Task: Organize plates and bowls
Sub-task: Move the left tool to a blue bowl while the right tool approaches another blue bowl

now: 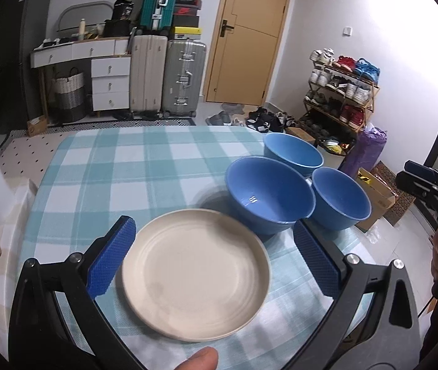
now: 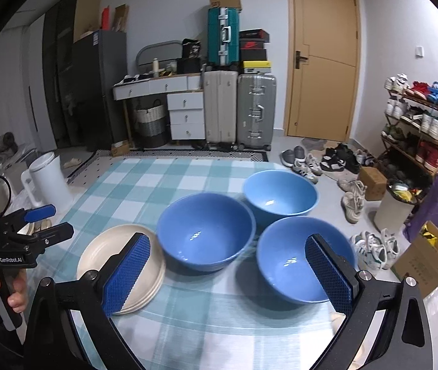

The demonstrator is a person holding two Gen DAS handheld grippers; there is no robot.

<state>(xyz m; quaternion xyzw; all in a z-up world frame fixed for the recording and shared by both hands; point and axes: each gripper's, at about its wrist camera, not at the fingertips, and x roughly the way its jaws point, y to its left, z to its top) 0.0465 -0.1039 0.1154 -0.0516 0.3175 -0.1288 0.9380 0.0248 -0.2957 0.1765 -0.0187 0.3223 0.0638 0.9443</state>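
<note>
**Both grippers open over the dishes, nothing held yet**

The cream plates (image 2: 120, 265) lie in a low stack on the table (image 1: 132, 166), which is covered by a soft blue and white checked cloth. In the right wrist view, several rims show one under the other at the edge of the stack. The plates are round and shallow, with a matte surface and a small raised rim.

The left gripper (image 1: 215, 259) has its two fingers wide apart, one on each side of the top plate (image 1: 195, 273), and they do not touch it. The plate lies directly in front of this gripper, so the left one is the nearer for the plates. Being round, the plate has no long axis; I think a grasp at the rim would be needed.

Three blue bowls stand close together to the right of the plates. The middle bowl (image 2: 205, 231) is just beside the stack, the far bowl (image 2: 280, 195) is behind it, and the near bowl (image 2: 293, 259) is nearest to the right gripper (image 2: 231, 268). This gripper is also open and empty; its right finger appears in front of the near bowl, but I cannot tell if it touches. The bowls are deep, smooth and glossy, with light reflections inside, so they may slip between the textured blue pads (image 2: 127, 274).
</note>
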